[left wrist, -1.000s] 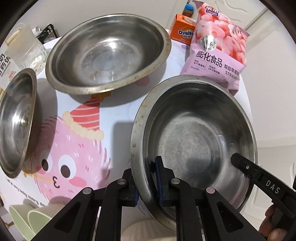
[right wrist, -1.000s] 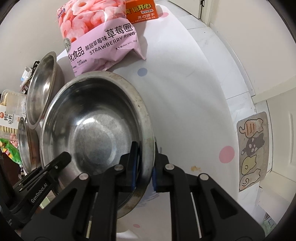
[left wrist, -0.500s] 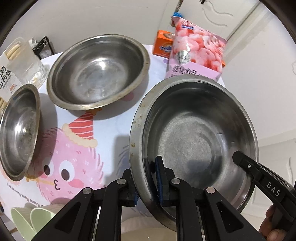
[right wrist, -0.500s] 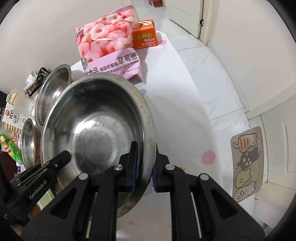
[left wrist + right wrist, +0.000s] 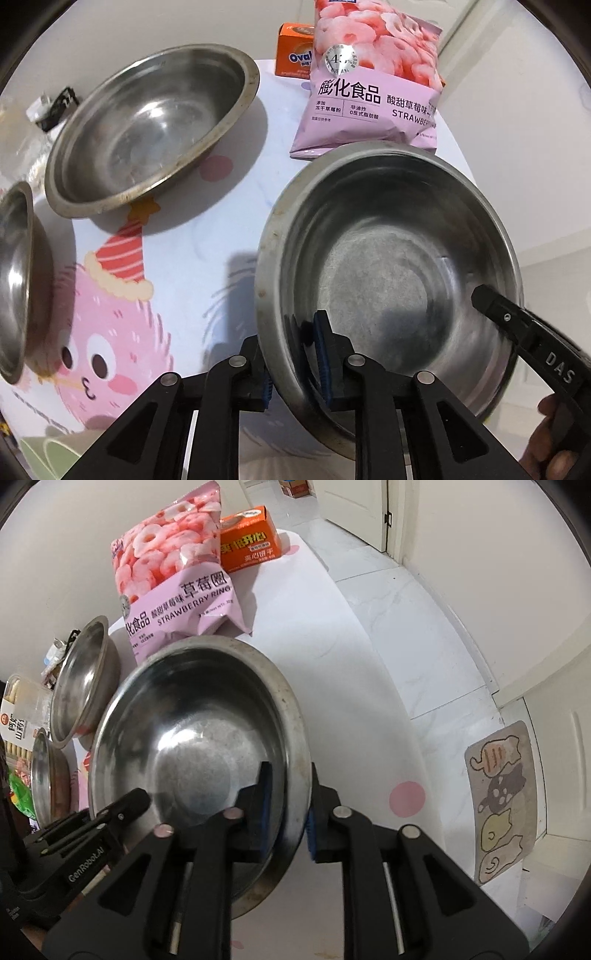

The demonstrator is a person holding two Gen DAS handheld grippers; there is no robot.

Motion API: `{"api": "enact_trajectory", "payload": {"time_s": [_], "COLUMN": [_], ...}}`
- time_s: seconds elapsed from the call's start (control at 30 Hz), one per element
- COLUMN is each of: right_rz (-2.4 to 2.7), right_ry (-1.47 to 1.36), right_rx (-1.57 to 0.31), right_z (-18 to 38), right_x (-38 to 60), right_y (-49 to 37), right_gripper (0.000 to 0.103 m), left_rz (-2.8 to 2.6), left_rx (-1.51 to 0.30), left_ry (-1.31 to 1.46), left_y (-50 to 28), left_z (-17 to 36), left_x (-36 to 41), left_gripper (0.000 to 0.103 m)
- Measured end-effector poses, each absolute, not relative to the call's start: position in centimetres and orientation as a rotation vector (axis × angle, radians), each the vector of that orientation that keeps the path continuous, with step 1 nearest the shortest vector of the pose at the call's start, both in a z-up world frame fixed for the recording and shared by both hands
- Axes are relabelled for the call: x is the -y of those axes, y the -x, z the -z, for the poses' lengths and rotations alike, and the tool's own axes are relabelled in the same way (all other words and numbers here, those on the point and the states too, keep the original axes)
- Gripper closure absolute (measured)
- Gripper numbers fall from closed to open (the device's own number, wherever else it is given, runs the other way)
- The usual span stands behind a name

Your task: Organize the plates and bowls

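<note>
Left claw [image 5: 293,363]: jaws just easing apart, straddling steel bowl [image 5: 388,280] rim.
Right claw [image 5: 286,812]: same, opposite rim.
Risk: uneven release tips bowl off surface [image 5: 207,236] edge.

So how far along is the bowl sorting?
Done: nothing nested yet. In hand: large bowl, rim between the fingers of left gripper and right gripper, whose jaws have just been opening, letting go. Left: medium bowl and small bowl stand apart on the table.
</note>
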State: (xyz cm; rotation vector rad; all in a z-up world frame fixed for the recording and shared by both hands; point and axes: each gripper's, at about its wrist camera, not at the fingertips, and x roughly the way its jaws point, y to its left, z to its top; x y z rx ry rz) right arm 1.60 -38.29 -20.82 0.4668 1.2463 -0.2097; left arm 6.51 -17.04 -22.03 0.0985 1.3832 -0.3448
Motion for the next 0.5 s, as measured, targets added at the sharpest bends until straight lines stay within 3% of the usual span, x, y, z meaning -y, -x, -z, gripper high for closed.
{"api": "enact_trajectory", "payload": {"time_s": [0.03,0.07,0.1,0.13,0.23,0.5], "right_rz": [0.208,0.2,0.194,0.194,0.21,0.267], "right_ry": [-0.464,-0.467,-0.471,-0.466,-0.428,-0.448], "right_rx": [-1.249,-1.253,-1.251,-1.243,-1.245,-1.176], "right_z": [20.9,20.9,20.8,20.5,19.9,15.5], "right_x": [38.2,38.1,38.0,37.8,37.4,37.3], "right_y": [-1.6,-1.4,-1.4,-1.2,-0.9,-0.5], "right_gripper": [0.054,0.039,0.015,0.011,0.011,0.01], "left_rz": [0.334,0.333,0.332,0.324,0.303,0.263], "left_rx": [-1.395,-1.403,-1.401,-1.388,-1.352,-1.309], "left_ry": [-0.109,-0.098,-0.076,-0.054,-0.023,0.1], "left_y": [-6.5,-6.4,-6.5,-6.3,-6.1,-5.3], "left_z": [22.1,22.1,22.1,21.9,21.0,16.0], "left_x": [17.0,16.7,16.4,15.7,14.0,8.6], "left_gripper": [0.068,0.048,0.039,0.028,0.024,0.023]}}
